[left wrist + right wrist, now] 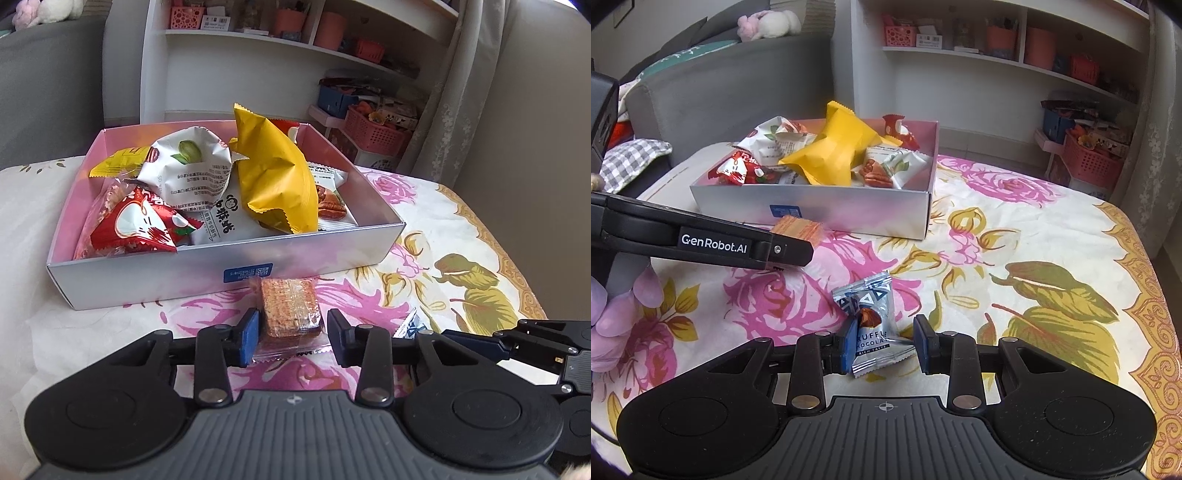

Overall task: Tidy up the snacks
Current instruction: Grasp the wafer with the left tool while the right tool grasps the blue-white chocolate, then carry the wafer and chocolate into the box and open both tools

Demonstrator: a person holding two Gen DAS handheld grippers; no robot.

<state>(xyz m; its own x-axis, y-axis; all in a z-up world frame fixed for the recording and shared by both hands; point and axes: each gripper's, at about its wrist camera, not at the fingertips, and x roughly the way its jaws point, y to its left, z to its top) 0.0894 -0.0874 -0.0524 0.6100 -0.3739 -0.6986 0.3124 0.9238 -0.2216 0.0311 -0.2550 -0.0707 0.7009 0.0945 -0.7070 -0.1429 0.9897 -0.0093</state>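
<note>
A square orange-brown cake in clear wrap (290, 308) lies on the floral cloth just in front of the box. My left gripper (292, 336) is shut on it, with a blue pad against each side. From the right wrist view the left gripper (798, 245) shows side-on with the orange cake (798, 229) at its tip. My right gripper (885, 345) is shut on a silver-blue truffle chocolate packet (871, 317) that rests on the cloth. The shallow silver box (221, 271) with pink inner walls holds several packs, among them a yellow pack (273, 173) and a red one (136, 229).
The floral tablecloth (1015, 229) covers the table, whose edge falls away at the right. A white shelf unit (258, 55) and a pink basket (373, 129) stand behind, a grey sofa (720, 85) to the left. A gloved hand (613, 317) holds the left tool.
</note>
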